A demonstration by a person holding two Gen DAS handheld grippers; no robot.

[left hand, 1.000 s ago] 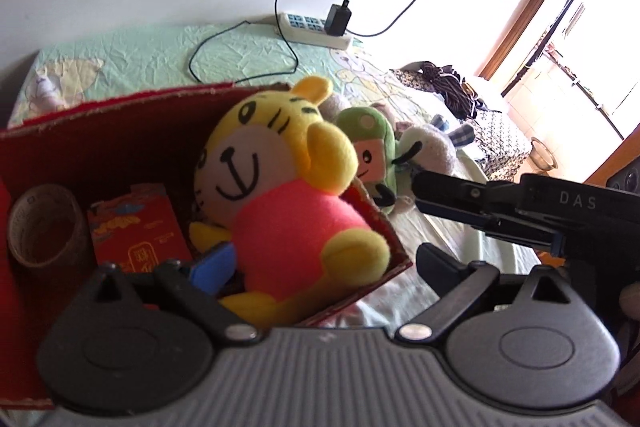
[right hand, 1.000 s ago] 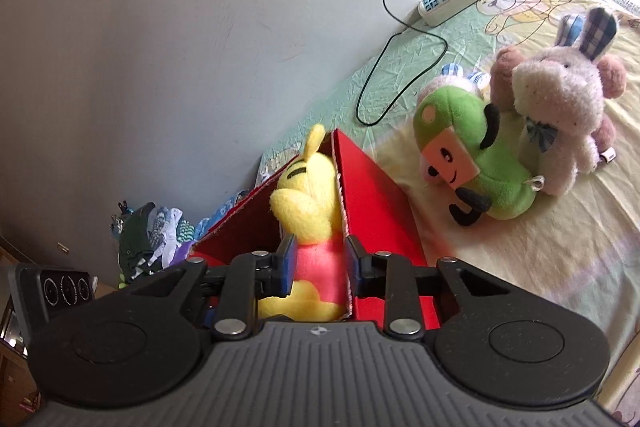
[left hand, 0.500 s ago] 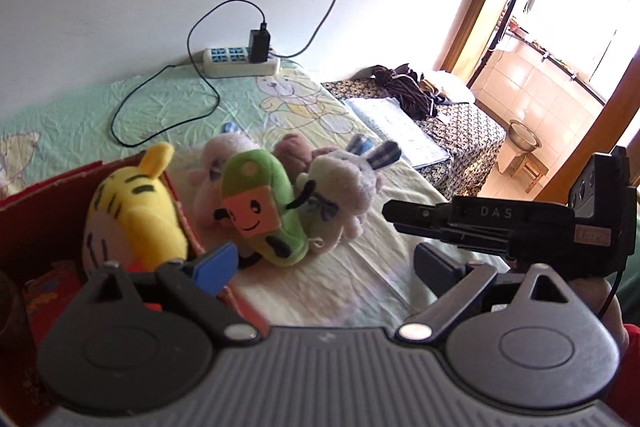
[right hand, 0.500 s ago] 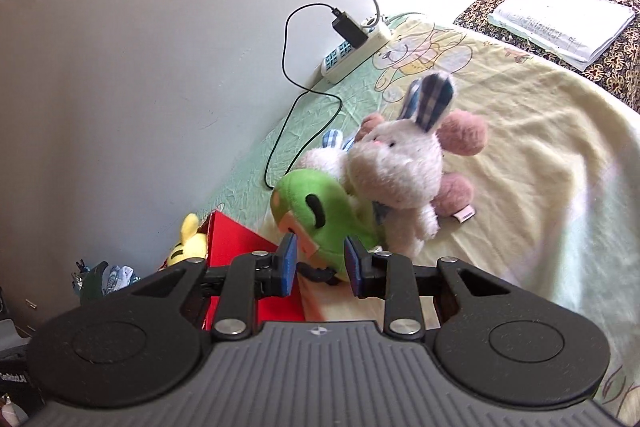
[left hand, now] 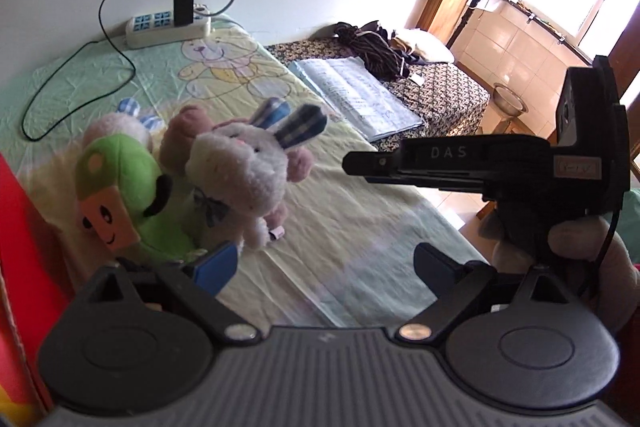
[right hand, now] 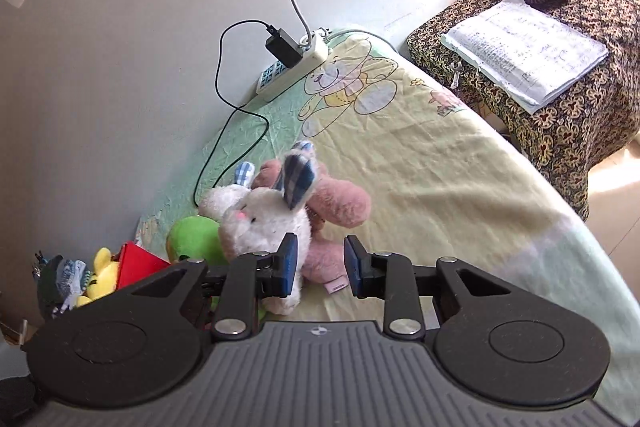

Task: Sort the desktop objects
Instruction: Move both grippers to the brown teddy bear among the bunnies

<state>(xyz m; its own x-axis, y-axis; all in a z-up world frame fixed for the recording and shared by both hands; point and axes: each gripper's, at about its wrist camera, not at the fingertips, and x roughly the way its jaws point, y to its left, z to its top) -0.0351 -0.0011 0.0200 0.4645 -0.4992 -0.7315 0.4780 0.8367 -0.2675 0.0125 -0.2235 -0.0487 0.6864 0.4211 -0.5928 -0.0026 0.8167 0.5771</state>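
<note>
White rabbit plush [right hand: 264, 223] just beyond narrow-gapped, empty right claw [right hand: 318, 263], leftward

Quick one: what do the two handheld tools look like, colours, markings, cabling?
Both are black two-finger tools with a ribbed grey housing, round black caps and silver pivot screws. The left tool and right tool carry blue finger pads. In the left wrist view the right tool's side reads "DAS", has a small label, and a thin black cable runs down.
</note>
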